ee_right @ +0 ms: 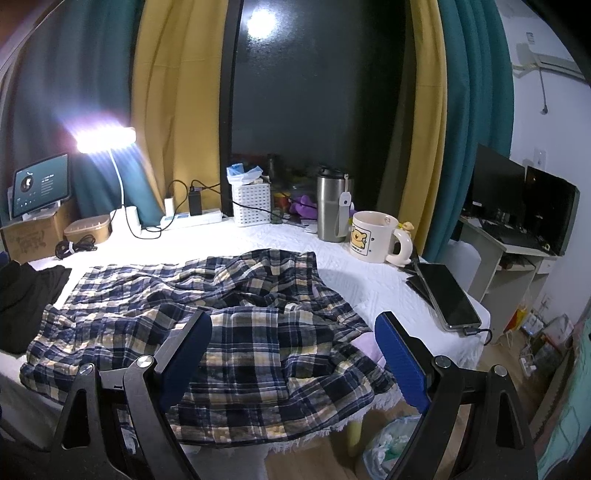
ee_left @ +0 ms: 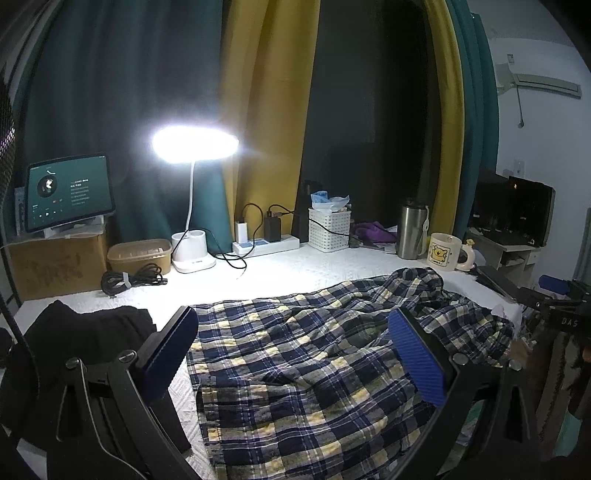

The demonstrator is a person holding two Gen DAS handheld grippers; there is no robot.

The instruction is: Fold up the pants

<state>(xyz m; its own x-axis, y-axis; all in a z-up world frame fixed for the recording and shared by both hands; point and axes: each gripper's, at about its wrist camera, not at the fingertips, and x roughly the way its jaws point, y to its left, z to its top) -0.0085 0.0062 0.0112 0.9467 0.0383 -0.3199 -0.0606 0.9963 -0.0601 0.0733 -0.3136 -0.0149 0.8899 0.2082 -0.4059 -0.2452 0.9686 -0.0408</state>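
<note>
the plaid pants (ee_right: 207, 314) lie rumpled across the white tabletop (ee_right: 280, 240), clutter kept to the far edge, which leaves folding room. left gripper (ee_left: 295, 354) and right gripper (ee_right: 293, 354) hover over the cloth, jaws wide apart, holding nothing. the near hem runs out of view; leg layout unclear.

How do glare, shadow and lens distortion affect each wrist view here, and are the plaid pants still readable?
Left wrist view: the desk lamp blows out to a white blob and the curtains bow at the edges, yet the plaid pants read clearly. Right wrist view: the lamp flares with streaks at left and reflects in the dark window; the pants' near edge falls into shadow.
</note>
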